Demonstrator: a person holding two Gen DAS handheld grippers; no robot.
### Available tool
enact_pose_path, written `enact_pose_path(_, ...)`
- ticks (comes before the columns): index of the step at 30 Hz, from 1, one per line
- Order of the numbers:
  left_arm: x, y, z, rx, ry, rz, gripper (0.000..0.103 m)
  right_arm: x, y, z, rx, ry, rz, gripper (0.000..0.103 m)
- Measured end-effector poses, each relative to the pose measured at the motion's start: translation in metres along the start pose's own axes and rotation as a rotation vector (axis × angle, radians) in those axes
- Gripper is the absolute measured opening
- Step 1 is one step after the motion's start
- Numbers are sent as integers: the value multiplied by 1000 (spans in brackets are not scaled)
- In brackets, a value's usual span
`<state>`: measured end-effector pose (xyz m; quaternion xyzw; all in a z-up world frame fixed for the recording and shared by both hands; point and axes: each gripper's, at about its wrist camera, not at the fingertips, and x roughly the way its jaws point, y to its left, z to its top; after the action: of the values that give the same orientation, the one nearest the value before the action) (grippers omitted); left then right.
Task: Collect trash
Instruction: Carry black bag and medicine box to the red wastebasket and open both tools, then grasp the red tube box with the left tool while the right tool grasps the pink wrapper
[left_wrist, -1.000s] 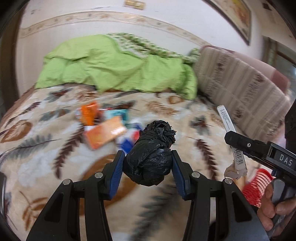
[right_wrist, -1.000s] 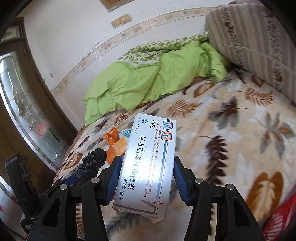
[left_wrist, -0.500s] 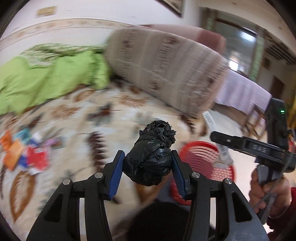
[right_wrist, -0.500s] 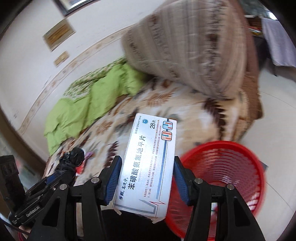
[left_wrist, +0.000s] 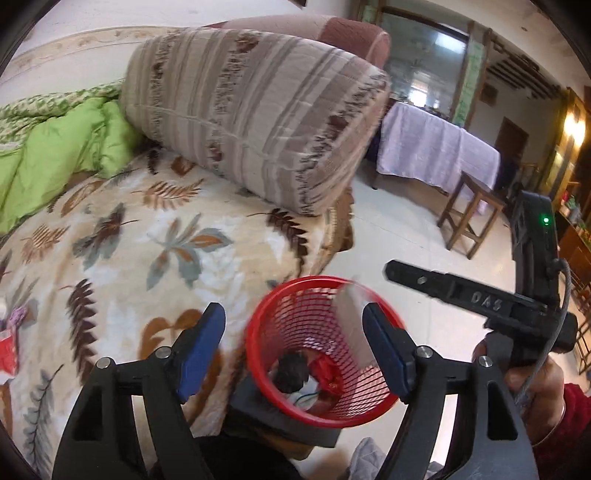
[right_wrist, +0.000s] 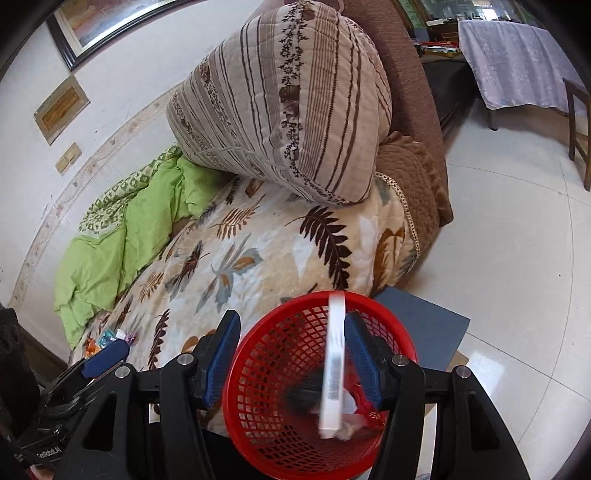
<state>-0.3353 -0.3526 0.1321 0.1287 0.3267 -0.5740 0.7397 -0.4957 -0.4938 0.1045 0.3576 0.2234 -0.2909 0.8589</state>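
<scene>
My left gripper (left_wrist: 293, 347) hovers over a red mesh basket (left_wrist: 295, 283). Its jaws are opening with nothing between them, and the knotted black bag (left_wrist: 293, 371) lies in the basket's bottom. My right gripper (right_wrist: 291, 356) hangs over the same basket (right_wrist: 280, 310), its jaws also opening. A white medicine box (right_wrist: 334, 369), blurred and edge-on, drops past the right pad into the basket. That box (left_wrist: 351, 328) shows as a pale blur in the left wrist view. The black bag (right_wrist: 303, 395) sits below it among red and white scraps.
The basket rests on a grey block (right_wrist: 424, 325) beside the bed's leaf-print blanket (left_wrist: 129, 258). A striped folded quilt (left_wrist: 258, 110) and green duvet (left_wrist: 55, 155) lie behind. Loose wrappers (right_wrist: 110, 338) remain on the blanket. A wooden stool (left_wrist: 469, 214) and cloth-covered table (left_wrist: 436, 155) stand on the tile floor.
Both grippers swung from the bed to above the red basket. The left let go of the black bag, now in the basket. The right released the white box, which is falling.
</scene>
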Motion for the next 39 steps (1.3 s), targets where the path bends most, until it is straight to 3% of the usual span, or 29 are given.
enact_pose_path(4,-23,41,-10,-100,-17,56,76,12,21,-4,-28,28,56,62)
enact_pose_path(14,-77,149,-58,-300,-26,239,77,67,128,-35,-220,172,211,63)
enact_pose_path(25,-128,304,-97,-623,-86,491,77,117,227,-62,-393,268,302,63)
enact_pose_path(29,-107,347,-95,-700,-52,477,68,133,241,-63,-398,292,312,63)
enact_pose_path(31,-90,363,-93,-720,-18,500,60,139,245,-62,-397,297,314,63)
enact_pose_path(34,-66,380,-94,-732,19,473,47,147,252,-62,-408,306,309,63)
enact_pose_path(36,-53,383,-96,-726,39,455,19,157,259,-61,-409,321,311,63)
enact_pose_path(39,-47,377,-97,-707,33,450,17,172,274,-60,-402,338,322,63)
